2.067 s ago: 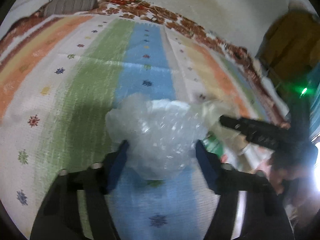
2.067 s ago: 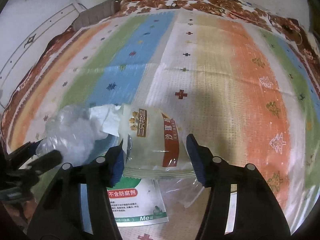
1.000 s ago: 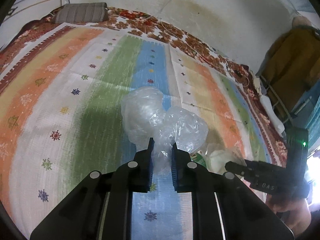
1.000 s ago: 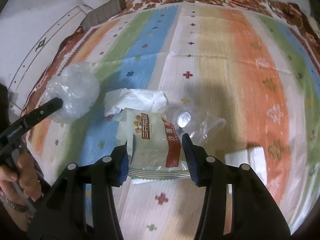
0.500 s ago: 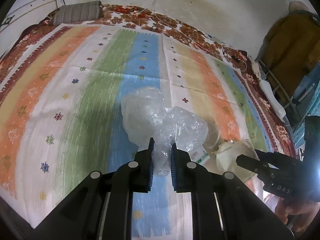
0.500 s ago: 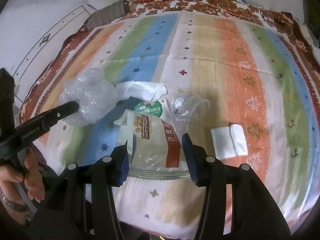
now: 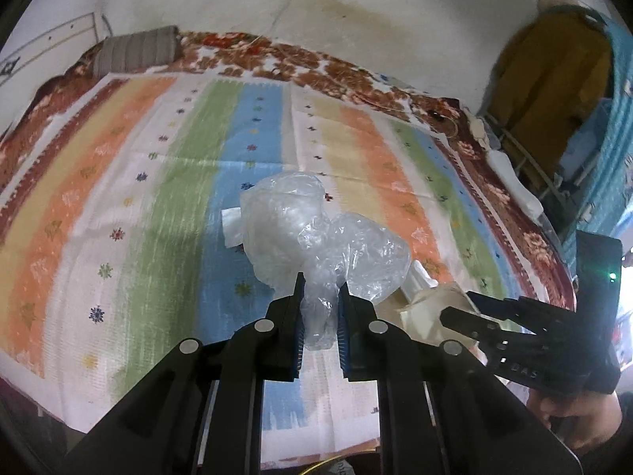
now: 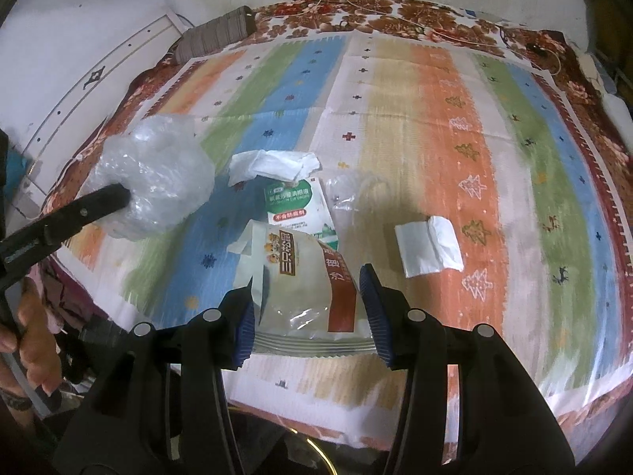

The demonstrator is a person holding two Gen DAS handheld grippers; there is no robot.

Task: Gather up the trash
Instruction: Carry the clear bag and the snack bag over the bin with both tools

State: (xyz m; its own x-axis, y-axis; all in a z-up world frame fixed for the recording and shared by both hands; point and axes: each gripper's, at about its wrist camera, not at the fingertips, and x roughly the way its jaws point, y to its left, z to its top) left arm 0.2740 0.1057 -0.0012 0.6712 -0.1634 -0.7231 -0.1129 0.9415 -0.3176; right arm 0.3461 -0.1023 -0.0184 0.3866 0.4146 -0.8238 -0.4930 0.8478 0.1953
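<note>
While I lift both hands off the bed [image 8: 494, 126], my left claw [image 7: 319, 308] pinches the neck of the plastic wad [image 7: 316, 233] so it can't slip, and my right claw [image 8: 308, 316] grips the snack bag [image 8: 300, 277] by its edges. 4 scraps remain on the striped cover, just ahead of me.

Dim, greenish indoor light; strong fisheye curvature with black vignetted corners; striped bedspread [image 8: 431, 126] softly blurred (glare blown out at left-view right edge).
</note>
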